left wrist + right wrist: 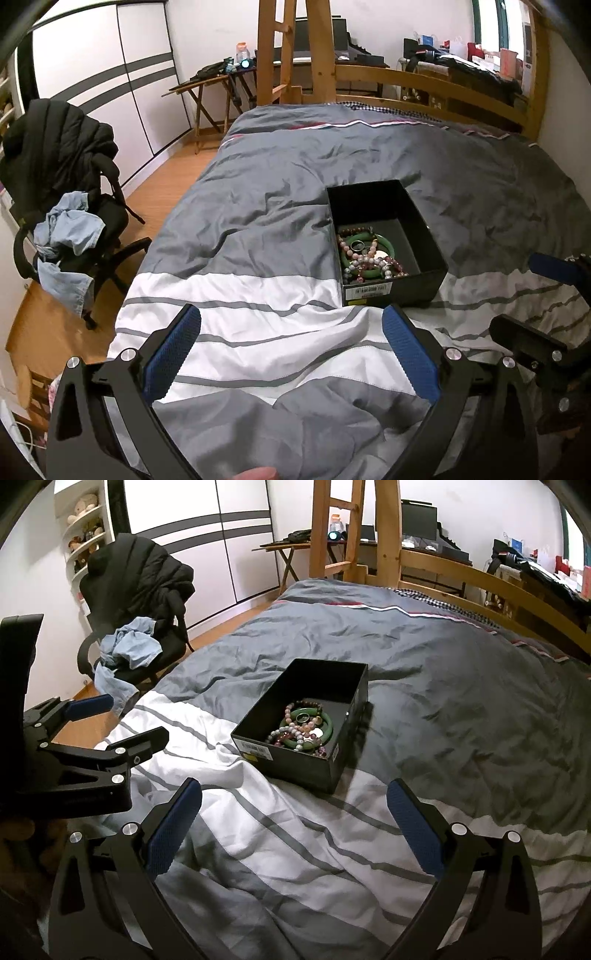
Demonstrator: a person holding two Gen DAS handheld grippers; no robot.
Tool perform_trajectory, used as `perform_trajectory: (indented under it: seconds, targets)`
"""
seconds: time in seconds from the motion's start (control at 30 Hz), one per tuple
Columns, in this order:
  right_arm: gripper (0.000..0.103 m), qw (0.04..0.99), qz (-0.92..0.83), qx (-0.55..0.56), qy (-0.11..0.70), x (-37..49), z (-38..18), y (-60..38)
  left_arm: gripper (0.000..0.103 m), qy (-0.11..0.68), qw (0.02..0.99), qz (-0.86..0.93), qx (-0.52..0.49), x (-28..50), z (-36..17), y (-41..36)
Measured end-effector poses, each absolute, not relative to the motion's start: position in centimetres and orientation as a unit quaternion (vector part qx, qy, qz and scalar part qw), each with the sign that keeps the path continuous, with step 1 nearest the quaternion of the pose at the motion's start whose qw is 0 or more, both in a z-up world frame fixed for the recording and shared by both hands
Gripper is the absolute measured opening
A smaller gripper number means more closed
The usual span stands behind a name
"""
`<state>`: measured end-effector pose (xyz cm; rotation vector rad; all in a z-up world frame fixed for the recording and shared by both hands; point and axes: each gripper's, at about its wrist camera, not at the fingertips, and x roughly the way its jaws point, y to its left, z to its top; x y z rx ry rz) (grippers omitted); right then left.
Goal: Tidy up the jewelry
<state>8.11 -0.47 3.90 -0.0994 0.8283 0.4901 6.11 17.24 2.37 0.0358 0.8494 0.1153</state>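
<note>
Left wrist view: left gripper [291, 350] wide open, holding nothing.
Right gripper [294, 827]: wide open, holding nothing.
Box [424, 284]: on bed [258, 229], beads [369, 254] inside.

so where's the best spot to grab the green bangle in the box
Grip the green bangle on the bare stretch of rim nearest the box's right wall, coming straight down from above with one finger inside the ring and one outside. It lies roughly flat in the deep black box, and beaded bracelets drape over its other parts, so a side approach looks blocked.
</note>
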Motion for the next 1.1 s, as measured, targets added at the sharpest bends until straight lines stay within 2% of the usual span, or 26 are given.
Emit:
perform_trajectory:
  seconds: [0.67, 1.1]
  targets:
    - [0.099, 0.889, 0.235, -0.041, 0.39, 7.93, 3.72, -0.46, 0.097, 0.425, 0.903, 0.051, 0.038, 6.45, 1.74, 16.26]
    - [0.099, 0.892, 0.228, -0.034, 0.388, 8.09, 3.46, -1.0, 0.097, 0.43, 0.902, 0.037, 0.017, 6.54, 1.62, 16.64]
